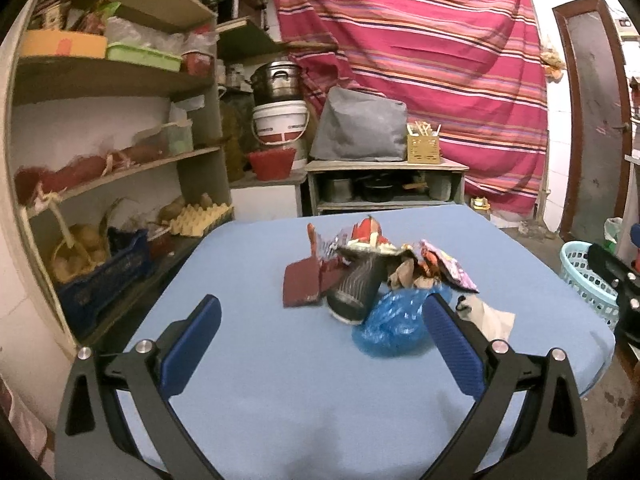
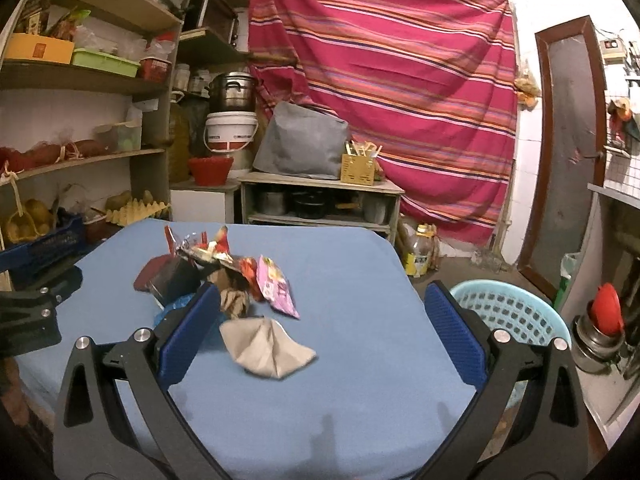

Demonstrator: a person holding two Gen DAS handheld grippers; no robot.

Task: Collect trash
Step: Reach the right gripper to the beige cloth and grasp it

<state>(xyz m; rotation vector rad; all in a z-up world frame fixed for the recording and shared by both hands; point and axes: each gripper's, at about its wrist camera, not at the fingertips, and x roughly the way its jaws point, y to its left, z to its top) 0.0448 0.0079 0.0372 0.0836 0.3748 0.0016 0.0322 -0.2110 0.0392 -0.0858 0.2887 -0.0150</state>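
Just off the table's (image 2: 340, 400) right edge, the basket (image 2: 508, 312) shows no contents; trash (image 2: 224, 276) lies mid-table. Both grippers' (image 1: 320, 328) (image 2: 316, 328) fingers spread wide, holding nothing.

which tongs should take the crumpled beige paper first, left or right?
Right, probably. The crumpled beige paper lies just ahead of the open right tongs, with the light blue plastic laundry basket beside them. For the left tongs, also open, it sits off to the side past the blue plastic bag.
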